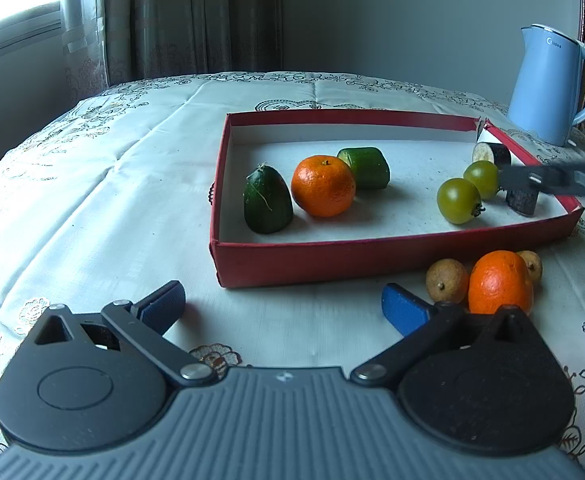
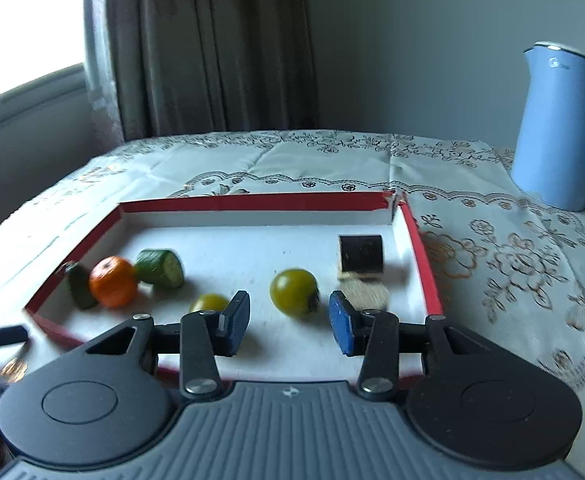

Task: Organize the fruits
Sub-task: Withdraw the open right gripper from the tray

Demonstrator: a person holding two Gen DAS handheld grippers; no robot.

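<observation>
A red tray [image 1: 292, 262] [image 2: 426, 264] holds an orange [image 1: 323, 186] [image 2: 113, 281], two cucumber pieces [image 1: 267, 201] [image 1: 366, 167], two green tomatoes [image 1: 458, 201] [image 1: 481, 179] and dark eggplant pieces [image 1: 491, 153] [image 2: 361, 259]. A second orange [image 1: 499, 282] and two brown longans [image 1: 447, 280] lie on the cloth in front of the tray. My left gripper [image 1: 284, 310] is open and empty, left of that orange. My right gripper [image 2: 289, 320] is open over the tray, just short of a green tomato [image 2: 294, 291].
A light blue kettle [image 1: 548, 84] [image 2: 560, 128] stands at the back right of the table. The table wears a white embroidered cloth [image 1: 92, 184]. Curtains and a window lie behind at the left.
</observation>
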